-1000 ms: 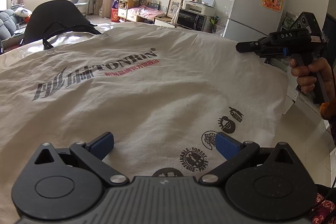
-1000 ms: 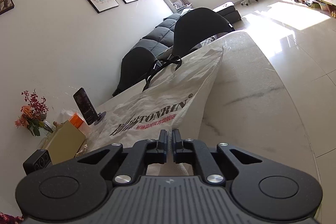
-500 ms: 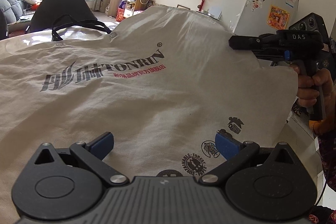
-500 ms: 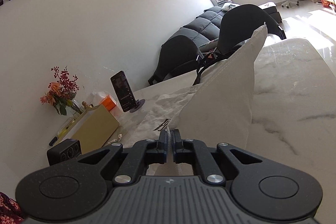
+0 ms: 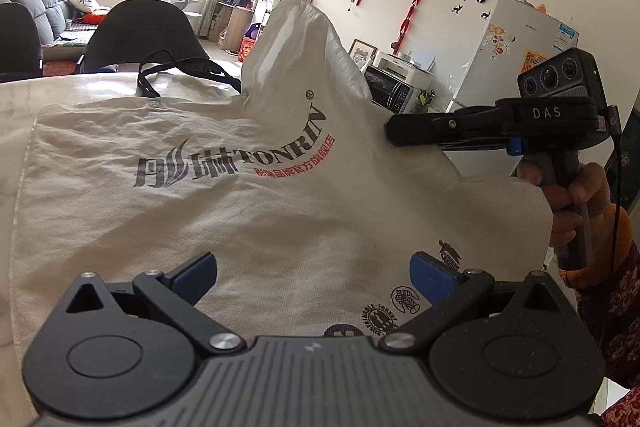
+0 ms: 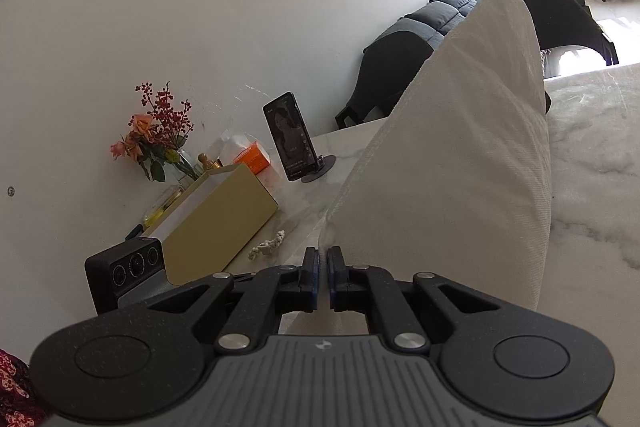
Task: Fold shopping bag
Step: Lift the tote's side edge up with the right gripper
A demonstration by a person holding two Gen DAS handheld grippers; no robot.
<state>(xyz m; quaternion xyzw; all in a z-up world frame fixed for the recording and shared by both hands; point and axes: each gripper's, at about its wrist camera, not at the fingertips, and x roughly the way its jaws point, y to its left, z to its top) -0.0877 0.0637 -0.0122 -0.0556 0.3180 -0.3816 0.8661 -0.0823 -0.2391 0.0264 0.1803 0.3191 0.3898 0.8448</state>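
Observation:
A large white shopping bag (image 5: 248, 211) with grey "TONRIN" print lies on the marble table, its black handles (image 5: 180, 67) at the far end. My right gripper (image 6: 323, 267) is shut on the bag's right edge and holds that side lifted, so the fabric (image 6: 460, 155) rises in a tall ridge. From the left wrist view the right gripper (image 5: 390, 135) comes in from the right, gripped by a hand (image 5: 576, 203). My left gripper (image 5: 312, 273) hovers open over the bag's near end, blue pads wide apart, nothing between them.
Along the wall side of the table (image 6: 592, 163) stand a phone on a stand (image 6: 290, 137), a yellow box (image 6: 216, 215), a flower vase (image 6: 160, 135) and a black camera unit (image 6: 126, 267). Black chairs (image 5: 140, 35) sit at the table's far end. A fridge (image 5: 516, 51) is off to the right.
The right gripper has risen and swung leftward with the bag's edge, pulling the right side up into a tall peak. The left gripper stayed open over the near end.

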